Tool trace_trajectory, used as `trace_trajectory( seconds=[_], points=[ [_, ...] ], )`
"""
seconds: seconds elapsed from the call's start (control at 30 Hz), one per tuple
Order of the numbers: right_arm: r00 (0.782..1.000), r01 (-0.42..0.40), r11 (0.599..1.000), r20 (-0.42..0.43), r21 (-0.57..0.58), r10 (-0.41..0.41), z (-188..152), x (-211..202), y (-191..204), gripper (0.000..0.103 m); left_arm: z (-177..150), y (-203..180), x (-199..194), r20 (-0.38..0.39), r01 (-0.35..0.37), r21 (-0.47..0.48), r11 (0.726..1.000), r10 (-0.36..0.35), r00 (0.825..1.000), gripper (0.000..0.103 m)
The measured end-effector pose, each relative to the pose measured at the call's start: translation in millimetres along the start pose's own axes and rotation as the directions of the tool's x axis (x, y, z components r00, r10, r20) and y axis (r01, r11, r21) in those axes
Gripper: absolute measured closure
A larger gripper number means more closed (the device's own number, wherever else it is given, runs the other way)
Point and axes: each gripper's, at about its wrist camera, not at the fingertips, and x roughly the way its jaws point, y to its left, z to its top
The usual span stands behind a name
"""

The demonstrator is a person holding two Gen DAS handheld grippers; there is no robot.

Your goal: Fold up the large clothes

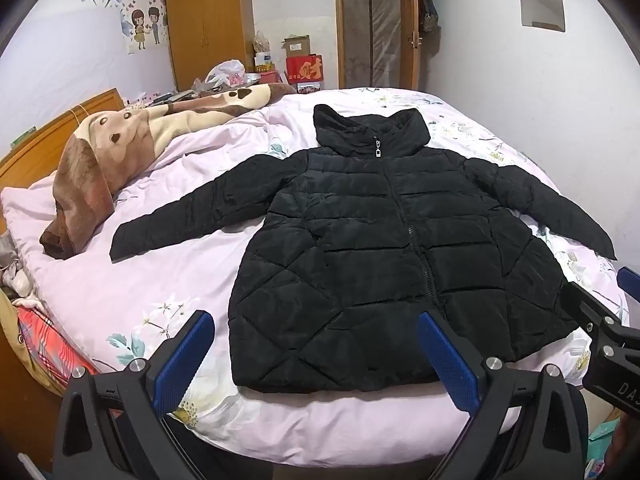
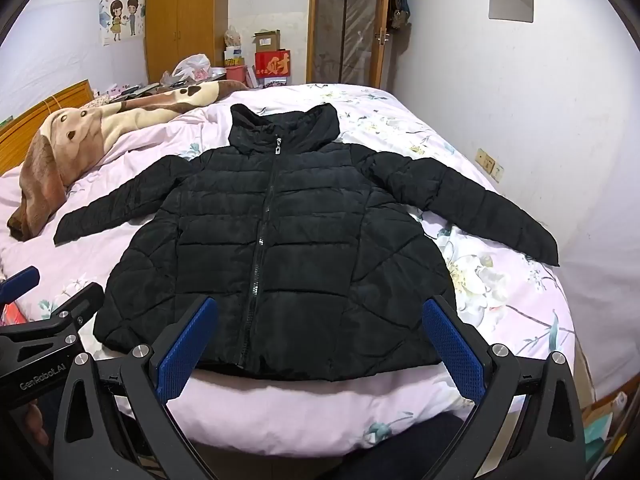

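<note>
a brown plush blanket point(image 1: 100, 168) lies bunched at the left of the bed point(image 1: 120, 292). one black quilted jacket point(image 1: 384, 248) lies flat on the floral cover at the middle, zipped to the collar, both sleeves spread outward. two grippers hover above its hem: the left gripper point(image 1: 316, 352) and right gripper point(image 2: 320, 340), each with jaws wide apart, holding nothing.

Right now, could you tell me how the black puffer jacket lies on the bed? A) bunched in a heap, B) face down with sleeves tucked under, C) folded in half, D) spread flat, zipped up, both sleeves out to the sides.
D: the black puffer jacket lies flat, front up, zipper closed to the collar, sleeves spread.
</note>
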Motion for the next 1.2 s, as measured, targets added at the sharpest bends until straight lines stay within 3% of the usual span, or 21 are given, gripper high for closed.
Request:
trace_trajectory(
  seconds=[0.27, 0.5, 1.2],
  points=[
    [1.000, -0.015, 1.000, -0.012, 0.021, 0.015, -1.5, 4.9, -3.0, 0.001, 2.4, -10.5, 4.8, -0.007, -0.029, 0.017, 0.999, 0.029, 1.000, 0.000],
    [0.999, -0.027, 0.999, -0.016, 0.028, 0.027, -2.5, 11.6, -6.2, 0.001, 1.8, -1.9, 12.0, -0.020, 0.012, -0.003, 1.000, -0.012, 1.000, 0.000],
    [0.999, -0.041, 0.998, 0.010, 0.049, 0.041, 17.7, 11.3, -13.9, 0.001, 25.9, 0.6, 10.8, -0.027, 0.025, -0.035, 0.999, -0.026, 0.999, 0.000]
  ],
)
